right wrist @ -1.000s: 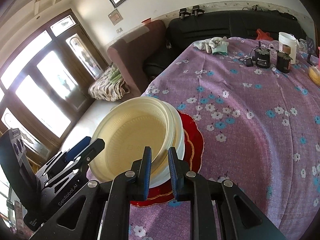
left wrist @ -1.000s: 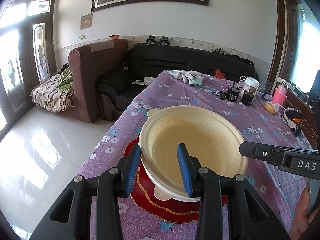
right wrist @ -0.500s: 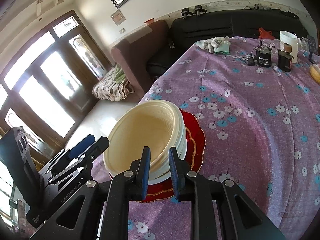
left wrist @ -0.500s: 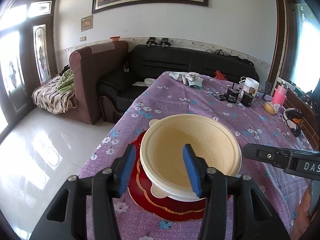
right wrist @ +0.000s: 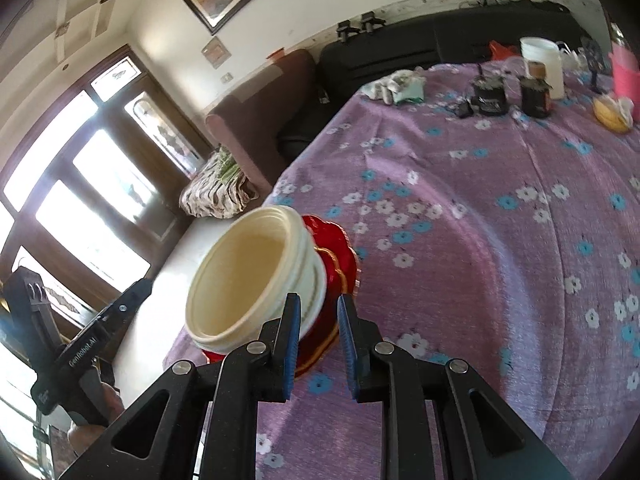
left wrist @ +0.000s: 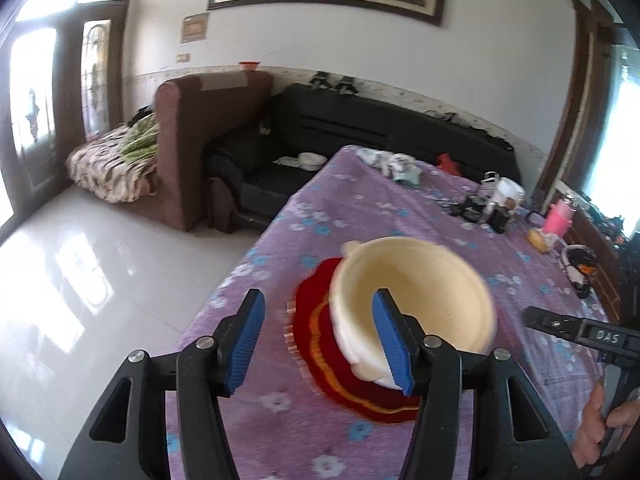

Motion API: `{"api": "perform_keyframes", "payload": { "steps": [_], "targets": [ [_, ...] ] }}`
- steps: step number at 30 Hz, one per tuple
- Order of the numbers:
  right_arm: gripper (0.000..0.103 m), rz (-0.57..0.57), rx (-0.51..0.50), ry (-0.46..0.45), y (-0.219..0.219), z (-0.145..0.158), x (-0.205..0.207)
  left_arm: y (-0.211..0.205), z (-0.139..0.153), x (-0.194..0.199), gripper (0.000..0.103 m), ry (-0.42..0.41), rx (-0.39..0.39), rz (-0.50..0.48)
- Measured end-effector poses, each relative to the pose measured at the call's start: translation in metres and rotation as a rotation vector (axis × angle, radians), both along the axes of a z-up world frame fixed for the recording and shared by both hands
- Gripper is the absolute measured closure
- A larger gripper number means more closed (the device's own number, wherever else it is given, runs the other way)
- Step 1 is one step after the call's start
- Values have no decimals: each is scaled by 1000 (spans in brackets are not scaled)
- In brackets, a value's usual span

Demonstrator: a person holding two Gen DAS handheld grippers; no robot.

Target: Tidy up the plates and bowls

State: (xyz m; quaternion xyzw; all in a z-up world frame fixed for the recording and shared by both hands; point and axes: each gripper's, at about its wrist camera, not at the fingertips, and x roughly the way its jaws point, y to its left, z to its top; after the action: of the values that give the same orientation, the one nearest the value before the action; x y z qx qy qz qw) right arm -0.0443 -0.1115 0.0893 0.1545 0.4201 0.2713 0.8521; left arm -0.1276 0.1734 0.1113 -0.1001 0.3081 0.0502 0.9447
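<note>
A stack of cream-coloured, ribbed plastic bowls (left wrist: 424, 292) sits on a red scalloped plate with a gold rim line (left wrist: 316, 332), and the plate lies on the bench (right wrist: 480, 240) near its front left corner, close to the edge above the white tiled floor (left wrist: 80, 264). The bench is covered by a purple cloth printed with white and blue flowers. Seen from the right wrist camera, the bowl stack (right wrist: 256, 276) shows several nested rims along its side, with the red plate (right wrist: 340, 252) showing beyond and beneath it. The left tool (left wrist: 320, 340) is released, its blue-padded fingers (left wrist: 248, 340) spread wide; in that view the right-hand finger overlaps the near rim of the bowls, though whether it touches them cannot be told, and the left-hand finger hangs over the cloth beside the plate. The right tool (right wrist: 318, 344) has its blue fingers parted by a narrow gap and grasps nothing; in its view they sit at the near side of the plate and bowls. Both views are somewhat blurred around the dishes. At the far end of the bench are a crumpled pale cloth (right wrist: 396, 86), two small dark jars (right wrist: 490, 98), a white mug (right wrist: 542, 60) and a pink cup (right wrist: 624, 68). Beyond the bench stand a black sofa (left wrist: 360, 136) and a brown armchair (left wrist: 200, 128).
</note>
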Motion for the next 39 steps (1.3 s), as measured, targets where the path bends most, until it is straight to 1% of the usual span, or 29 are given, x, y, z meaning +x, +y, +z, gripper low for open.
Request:
{"api": "perform_keyframes", "payload": {
  "steps": [5,8,14,24,27,29,31,35,39],
  "targets": [
    [82,-7,5,28,-4,-11,3,19,-16,-3,47,47,3,37],
    [82,-7,2,37,-4,-16,4,25,-27,-1,47,79,-9,46],
    [82,0,-13,52,1,-25,6,28,-48,10,47,129,-43,8],
    [82,24,-58,81,19,-46,16,23,-63,25,48,154,-39,-29],
    [82,31,-71,79,26,-50,18,24,-66,29,51,157,-40,-34],
    [82,34,-83,80,30,-53,20,25,-68,31,56,162,-35,-34],
    [82,33,-93,80,34,-56,23,25,-71,35,67,169,-32,-38],
    [85,26,-114,78,40,-59,26,25,-76,41,70,178,-30,-50],
    [85,21,-131,72,44,-63,29,19,-81,47,81,180,-24,-75]
  ]
}}
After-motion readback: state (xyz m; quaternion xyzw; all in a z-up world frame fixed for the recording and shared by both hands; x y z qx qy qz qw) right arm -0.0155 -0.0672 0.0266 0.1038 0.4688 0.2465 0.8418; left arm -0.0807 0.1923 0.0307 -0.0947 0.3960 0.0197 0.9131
